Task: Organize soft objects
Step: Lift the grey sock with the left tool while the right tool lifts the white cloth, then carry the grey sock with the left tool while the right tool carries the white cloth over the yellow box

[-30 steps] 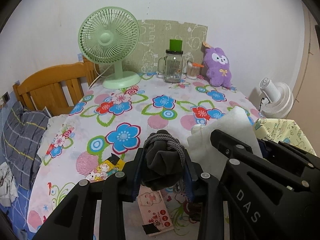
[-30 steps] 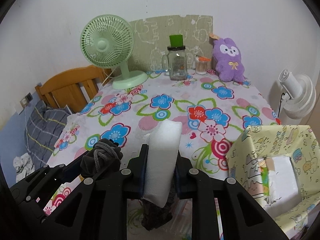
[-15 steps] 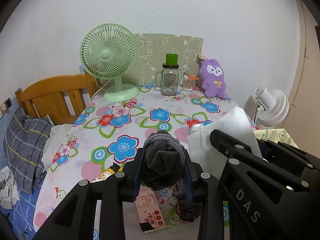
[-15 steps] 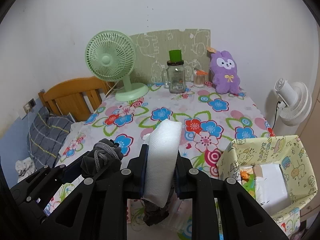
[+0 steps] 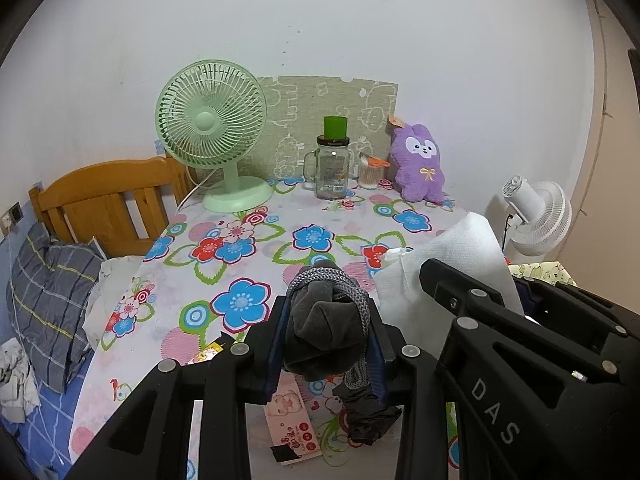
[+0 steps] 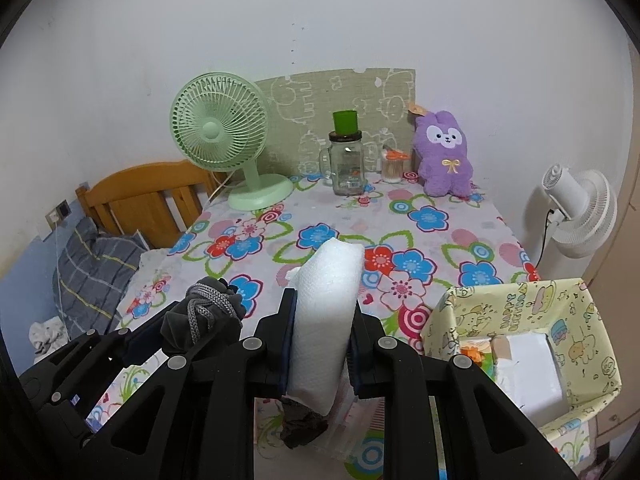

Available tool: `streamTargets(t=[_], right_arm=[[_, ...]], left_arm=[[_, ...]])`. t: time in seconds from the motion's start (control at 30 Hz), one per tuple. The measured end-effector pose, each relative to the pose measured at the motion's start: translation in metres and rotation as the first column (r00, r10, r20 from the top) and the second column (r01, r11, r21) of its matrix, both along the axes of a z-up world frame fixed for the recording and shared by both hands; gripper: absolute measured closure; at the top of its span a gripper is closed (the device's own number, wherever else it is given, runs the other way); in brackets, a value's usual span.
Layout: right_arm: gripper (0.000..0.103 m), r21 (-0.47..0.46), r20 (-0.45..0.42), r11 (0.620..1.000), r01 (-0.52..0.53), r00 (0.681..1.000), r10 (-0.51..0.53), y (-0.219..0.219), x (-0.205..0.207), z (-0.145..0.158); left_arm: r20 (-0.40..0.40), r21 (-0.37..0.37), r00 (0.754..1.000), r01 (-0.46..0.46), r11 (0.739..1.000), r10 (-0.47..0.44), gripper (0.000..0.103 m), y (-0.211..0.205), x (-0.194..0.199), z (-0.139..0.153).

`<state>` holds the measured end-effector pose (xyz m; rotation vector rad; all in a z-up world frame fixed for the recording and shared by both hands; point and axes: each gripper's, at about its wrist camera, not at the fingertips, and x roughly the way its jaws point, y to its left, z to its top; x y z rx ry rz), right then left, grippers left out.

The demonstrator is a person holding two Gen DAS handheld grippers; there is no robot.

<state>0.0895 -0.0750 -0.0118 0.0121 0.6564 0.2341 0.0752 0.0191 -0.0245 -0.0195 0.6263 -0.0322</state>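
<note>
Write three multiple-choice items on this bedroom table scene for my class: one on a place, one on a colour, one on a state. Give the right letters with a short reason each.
1. Where does the purple plush toy sit?
A. at the far edge of the table by the wall
B. inside the yellow box
C. on the pillow

2. What colour is the desk fan on the table?
A. white
B. light green
C. orange

3. What is the right gripper doing?
A. standing open
B. clamping a white foam pad
C. gripping a jar

Answers:
1 A, it sits against the wall past the glass jar.
2 B, its cage and base are pale green.
3 B, the pad is pinched between both fingers.
</note>
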Motion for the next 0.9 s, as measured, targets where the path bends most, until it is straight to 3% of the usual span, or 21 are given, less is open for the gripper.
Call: streamTargets(t=[0.9], right_arm=[[0.079,-0.022,0.058,0.997,0.077,0.995,-0.076,-0.072,-0.005,0.021]], left_arm=[[0.030,0.006,0.997,0.065,0.998,-0.066,0.068,-0.070,0.005,0.016]])
